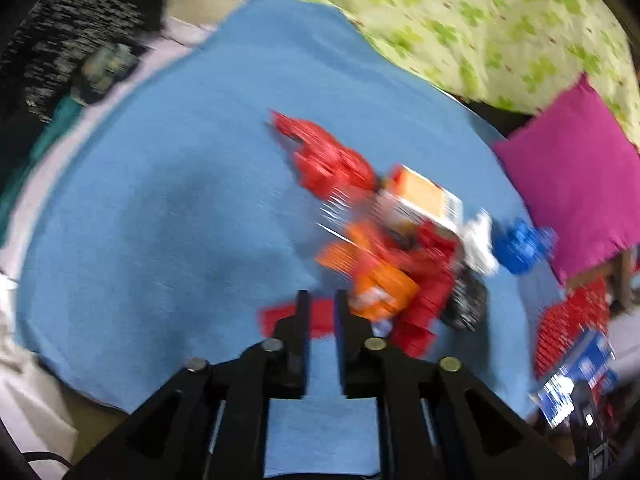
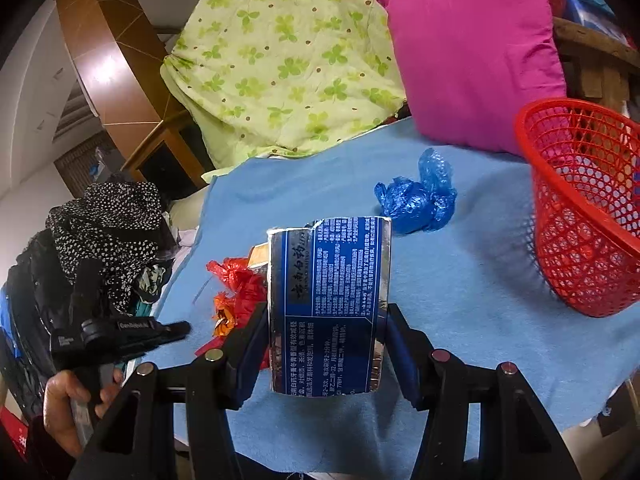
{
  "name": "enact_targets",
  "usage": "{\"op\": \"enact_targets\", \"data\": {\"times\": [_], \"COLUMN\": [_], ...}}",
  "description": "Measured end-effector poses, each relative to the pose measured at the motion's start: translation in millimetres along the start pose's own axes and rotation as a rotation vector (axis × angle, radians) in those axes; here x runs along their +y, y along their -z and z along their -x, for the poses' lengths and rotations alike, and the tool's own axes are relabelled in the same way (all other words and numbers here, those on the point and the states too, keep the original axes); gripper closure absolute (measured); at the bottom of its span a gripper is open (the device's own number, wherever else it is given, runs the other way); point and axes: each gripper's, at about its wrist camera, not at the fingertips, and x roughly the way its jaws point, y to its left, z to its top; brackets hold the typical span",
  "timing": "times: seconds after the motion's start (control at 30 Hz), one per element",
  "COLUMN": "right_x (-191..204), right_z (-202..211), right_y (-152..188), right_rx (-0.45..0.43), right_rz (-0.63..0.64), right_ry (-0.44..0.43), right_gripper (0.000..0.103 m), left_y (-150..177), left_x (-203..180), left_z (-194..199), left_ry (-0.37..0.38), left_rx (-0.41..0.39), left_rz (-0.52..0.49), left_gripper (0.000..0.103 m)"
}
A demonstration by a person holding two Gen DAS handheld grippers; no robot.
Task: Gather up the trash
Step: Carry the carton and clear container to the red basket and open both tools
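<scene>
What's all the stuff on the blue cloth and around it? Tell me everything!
blue cloth: one, light blue, spread under everything
blue box: one, dark blue and silver with printed text, clamped in the right gripper
red basket: one, red mesh, on the cloth at the right
blue plastic bag: one, crumpled, on the cloth beyond the box
red and orange wrappers: a blurry pile, count unclear, on the cloth ahead of the left gripper
pink pillow: one, magenta, behind the basket
green quilt: one, pale green with clover print, at the back
dotted clothes: a black-and-white heap, left of the cloth
left gripper: black, fingers nearly together, nothing between them
right gripper: black, holding the box
</scene>
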Motion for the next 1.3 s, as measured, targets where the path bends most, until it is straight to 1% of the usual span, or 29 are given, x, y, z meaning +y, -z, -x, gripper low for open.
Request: {"op": "enact_targets", "data": {"times": [0.03, 0.1, 0.13, 0.17, 0.23, 0.3, 0.37, 0.4, 0.43, 0.47, 0.5, 0.53, 0.57, 0.63, 0.7, 0.77, 0.87, 1.0, 1.2, 1.3], "right_x": [-1, -2, -1, -1, 2, 3, 2, 2, 1, 0, -1, -1, -1, 0, 3, 3, 0, -3, -3, 0], "right_z": [1, 0, -2, -3, -6, -8, -10, -10, -10, -9, -9, -8, -8, -8, -8, -7, -2, 9, 22, 26], "right_y": [1, 0, 0, 0, 1, 0, 0, -1, -1, -1, -1, -2, -2, -1, 1, 2, 1, -2, -5, -4], "right_rx": [-0.001, -0.001, 0.001, 0.004, 0.007, 0.012, 0.018, 0.018, 0.017, 0.016, 0.015, 0.012, 0.011, 0.011, 0.012, 0.009, -0.004, -0.029, -0.065, -0.067], "right_rz": [-0.006, -0.013, -0.014, -0.014, -0.009, -0.003, 0.001, 0.001, 0.001, -0.001, -0.002, -0.005, -0.008, -0.01, -0.009, -0.009, -0.012, -0.025, -0.034, -0.033], "right_ry": [-0.002, -0.005, -0.006, -0.007, -0.009, -0.011, -0.011, -0.007, -0.006, -0.004, -0.002, 0.0, -0.001, -0.003, -0.003, -0.004, -0.002, -0.013, -0.035, -0.039], "right_gripper": [0.044, 0.044, 0.044, 0.044, 0.044, 0.044, 0.044, 0.044, 0.044, 0.044, 0.044, 0.044, 0.044, 0.044, 0.044, 0.044, 0.044, 0.044, 0.044, 0.044], "left_y": [-2, -12, -14, -18, -24, -30, -34, -34, -35, -35, -35, -35, -35, -33, -31, -30, -30, -39, -49, -53], "left_x": [0, 2, 1, -3, -8, -15, -19, -19, -18, -17, -16, -16, -15, -14, -14, -14, -15, -15, -22, -22], "left_z": [1, 8, 8, 9, 8, -6, -21, -27, -32, -36, -40, -41, -44, -49, -52, -53, -45, -28, 9, 14], "left_ry": [-0.005, -0.026, -0.038, -0.047, -0.049, -0.049, -0.073, -0.07, -0.055, -0.072, -0.079, -0.069, -0.061, -0.054, -0.05, -0.046, -0.04, -0.028, -0.006, -0.003], "left_rx": [-0.013, -0.055, -0.07, -0.088, -0.089, -0.069, -0.039, -0.029, -0.024, -0.006, 0.001, 0.004, 0.016, 0.035, 0.042, 0.048, 0.02, -0.019, -0.101, -0.109], "left_rz": [0.008, 0.02, 0.016, 0.003, -0.029, -0.049, -0.063, -0.066, -0.061, -0.06, -0.057, -0.054, -0.052, -0.049, -0.058, -0.059, -0.074, -0.077, -0.106, -0.114], "left_gripper": [0.072, 0.034, 0.03, 0.03, 0.029, 0.029, 0.029, 0.027, 0.027, 0.031, 0.037, 0.042, 0.049, 0.052, 0.074, 0.077, 0.091, 0.095, 0.096, 0.096]}}
